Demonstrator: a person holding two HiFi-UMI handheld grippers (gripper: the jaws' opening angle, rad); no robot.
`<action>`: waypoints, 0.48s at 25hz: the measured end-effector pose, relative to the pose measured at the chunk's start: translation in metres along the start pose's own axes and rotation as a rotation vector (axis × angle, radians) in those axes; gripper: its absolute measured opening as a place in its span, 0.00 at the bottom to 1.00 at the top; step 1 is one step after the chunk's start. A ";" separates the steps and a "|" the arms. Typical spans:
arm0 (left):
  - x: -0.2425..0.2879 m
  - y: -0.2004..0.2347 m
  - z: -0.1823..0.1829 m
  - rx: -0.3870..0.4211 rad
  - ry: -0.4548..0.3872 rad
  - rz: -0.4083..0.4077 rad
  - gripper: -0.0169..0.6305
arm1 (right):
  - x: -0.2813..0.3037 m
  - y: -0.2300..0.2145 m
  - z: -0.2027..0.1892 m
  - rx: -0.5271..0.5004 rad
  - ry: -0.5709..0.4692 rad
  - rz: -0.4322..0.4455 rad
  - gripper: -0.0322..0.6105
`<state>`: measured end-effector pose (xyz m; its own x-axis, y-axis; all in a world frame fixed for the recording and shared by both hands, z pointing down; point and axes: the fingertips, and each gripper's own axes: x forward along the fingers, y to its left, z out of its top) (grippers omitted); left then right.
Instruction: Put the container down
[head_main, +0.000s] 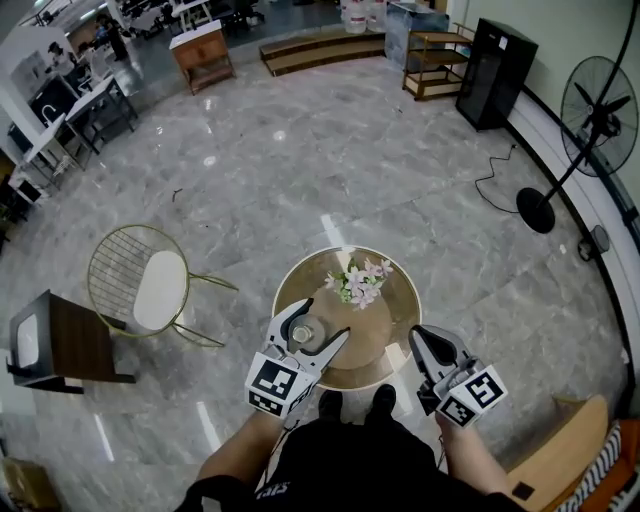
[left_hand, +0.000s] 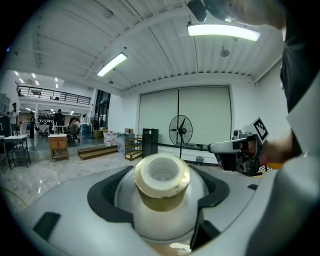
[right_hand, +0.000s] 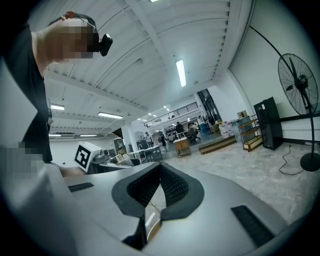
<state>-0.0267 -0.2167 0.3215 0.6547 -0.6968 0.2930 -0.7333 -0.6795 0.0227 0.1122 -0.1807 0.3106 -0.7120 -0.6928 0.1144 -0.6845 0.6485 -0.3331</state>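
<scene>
The container (head_main: 303, 333) is a round white jar with a gold-rimmed neck. My left gripper (head_main: 322, 320) is shut on it over the near left part of the round table (head_main: 300, 272). In the left gripper view the container (left_hand: 161, 175) fills the gap between both dark pads (left_hand: 106, 196), its open neck pointing at the camera. I cannot tell whether its base touches the tabletop. My right gripper (head_main: 424, 338) hovers at the table's near right edge. Its pads (right_hand: 172, 187) are pressed together with nothing between them.
A bunch of pink and white flowers (head_main: 357, 282) sits at the table's middle. A wire chair with a white seat (head_main: 150, 285) and a dark side table (head_main: 65, 345) stand to the left. A standing fan (head_main: 590, 120) is far right, a wooden bench (head_main: 560, 460) near right.
</scene>
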 end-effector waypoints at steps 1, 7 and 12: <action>0.008 -0.006 0.001 0.002 0.006 0.008 0.55 | -0.003 -0.008 0.000 0.001 0.004 0.014 0.07; 0.050 -0.039 0.003 -0.022 0.030 0.060 0.55 | -0.028 -0.049 -0.002 -0.008 0.043 0.096 0.07; 0.070 -0.056 -0.004 -0.041 0.029 0.091 0.55 | -0.044 -0.078 -0.009 -0.010 0.062 0.115 0.07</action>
<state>0.0594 -0.2269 0.3446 0.5799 -0.7479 0.3230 -0.7969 -0.6032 0.0339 0.1949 -0.1981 0.3396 -0.7941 -0.5929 0.1333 -0.5988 0.7260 -0.3383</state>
